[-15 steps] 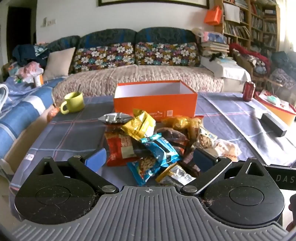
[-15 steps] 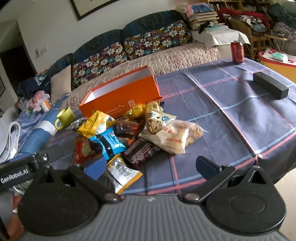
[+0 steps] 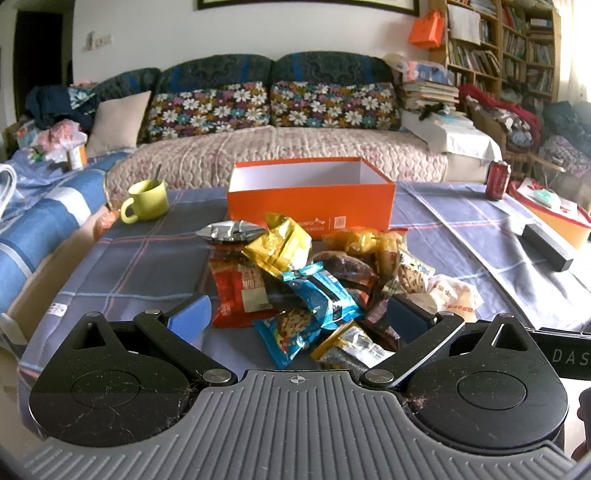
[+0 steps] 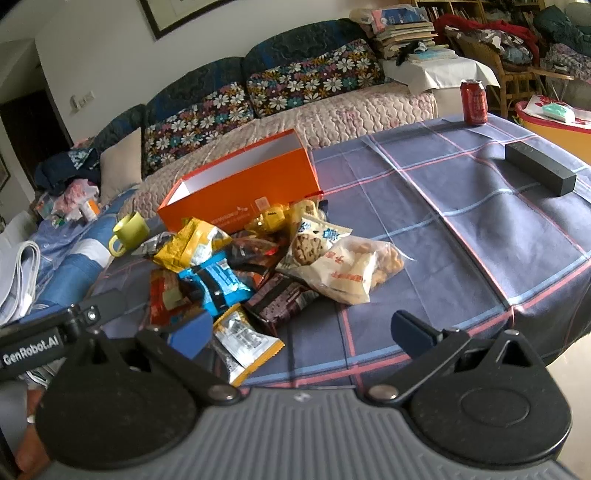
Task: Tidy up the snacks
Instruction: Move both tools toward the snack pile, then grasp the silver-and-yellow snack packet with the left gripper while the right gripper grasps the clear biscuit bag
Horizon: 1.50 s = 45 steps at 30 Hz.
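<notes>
We see the box (image 3: 310, 206) empty and all snacks (image 3: 310, 288) piled on the tabletop (image 4: 461, 236); both claws, left (image 3: 299, 314) and right (image 4: 306, 332), are wide, holding nothing.

A sofa (image 3: 280, 147) with floral cushions (image 3: 210, 107) stands against a white wall (image 3: 258, 33). Bookshelves (image 3: 517, 48) fill the right corner, books (image 4: 402, 33) stacked beside them. Daylight falls across the plaid-clothed surface (image 4: 461, 206).
</notes>
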Motion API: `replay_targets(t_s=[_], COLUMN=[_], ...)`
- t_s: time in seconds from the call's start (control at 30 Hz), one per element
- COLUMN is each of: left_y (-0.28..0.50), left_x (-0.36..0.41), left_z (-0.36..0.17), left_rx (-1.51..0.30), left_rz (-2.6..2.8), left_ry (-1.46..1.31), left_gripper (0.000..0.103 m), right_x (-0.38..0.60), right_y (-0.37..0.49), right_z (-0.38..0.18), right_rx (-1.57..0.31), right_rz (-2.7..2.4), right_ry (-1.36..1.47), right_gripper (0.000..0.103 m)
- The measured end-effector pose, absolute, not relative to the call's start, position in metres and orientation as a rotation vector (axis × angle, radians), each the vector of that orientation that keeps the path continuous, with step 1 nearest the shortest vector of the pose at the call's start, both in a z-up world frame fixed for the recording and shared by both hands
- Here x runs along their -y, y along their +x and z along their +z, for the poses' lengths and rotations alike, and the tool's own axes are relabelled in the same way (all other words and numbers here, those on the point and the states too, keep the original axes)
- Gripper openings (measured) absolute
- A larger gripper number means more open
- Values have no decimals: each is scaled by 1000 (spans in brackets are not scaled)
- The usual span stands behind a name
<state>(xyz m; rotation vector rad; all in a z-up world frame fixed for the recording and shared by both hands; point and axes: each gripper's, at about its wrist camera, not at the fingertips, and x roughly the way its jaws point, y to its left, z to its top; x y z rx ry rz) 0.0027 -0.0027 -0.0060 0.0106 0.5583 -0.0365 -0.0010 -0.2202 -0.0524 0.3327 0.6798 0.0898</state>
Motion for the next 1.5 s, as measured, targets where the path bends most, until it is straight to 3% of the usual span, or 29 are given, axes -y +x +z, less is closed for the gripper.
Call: replay_targets(t_s=[0.47, 0.97, 1.13, 1.3, 1.43, 1.5], left_y=[13, 52, 72, 87, 95, 99], left_x=[0, -4, 10, 16, 27, 27], left_z=[-20, -87, -105, -118, -121, -123], left_rx=[-600, -764, -828, -878, -848, -839], left_rz=[-35, -193, -169, -172, -166, -177], left_ry=[0, -97, -112, -229, -166, -124], left_gripper=[70, 68, 61, 39, 39, 30], right_x=[220, 260, 283, 271, 267, 269], right_y=[4, 60, 69, 77, 73, 71], right_z=[-67, -115, -135, -141, -145, -143], right_rx=[-712, -725, -755, -748, -686, -697], right_rz=[88, -81, -127, -147, -131, -113], right_ry=[337, 201, 237, 143, 38, 30], right_gripper=[103, 103, 103, 102, 102, 102])
